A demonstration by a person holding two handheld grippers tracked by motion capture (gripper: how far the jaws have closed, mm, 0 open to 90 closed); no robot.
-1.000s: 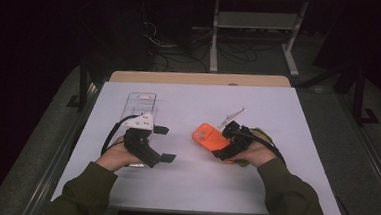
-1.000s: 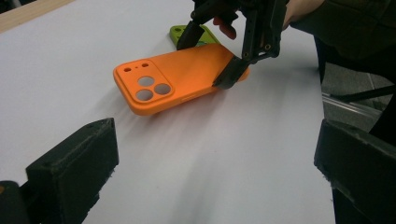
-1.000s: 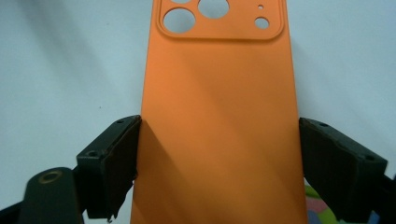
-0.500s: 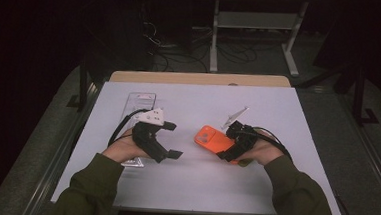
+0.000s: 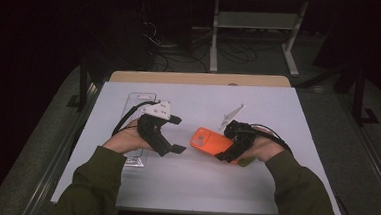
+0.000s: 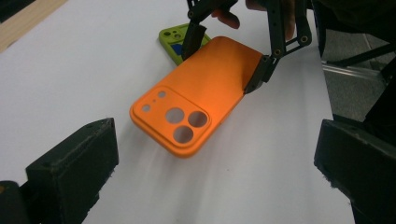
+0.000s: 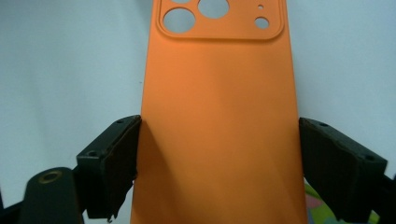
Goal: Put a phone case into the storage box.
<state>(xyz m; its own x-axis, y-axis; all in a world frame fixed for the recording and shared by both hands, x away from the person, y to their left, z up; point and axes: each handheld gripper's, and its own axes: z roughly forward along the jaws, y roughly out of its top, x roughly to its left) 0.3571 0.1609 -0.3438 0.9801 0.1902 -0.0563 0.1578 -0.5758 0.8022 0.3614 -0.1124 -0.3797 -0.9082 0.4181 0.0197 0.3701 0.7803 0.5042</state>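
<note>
Orange phone case (image 6: 201, 88) sits pinched by its long edges in the right gripper (image 6: 226, 63) (thin hold); it could slip as the wide-open left gripper (image 5: 174, 134) closes in.

Green case (image 6: 175, 41) mostly hidden behind orange case (image 6: 201, 91); contact unclear.

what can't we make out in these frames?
- Green case: left gripper view, mostly hidden behind the orange case; right gripper view shows just a corner.
- Orange case's near end: right gripper view, cut off by the bottom edge between the right tool pads.
- Clear tray: high view, partly covered by the left tool and hand; contents too faint.
</note>
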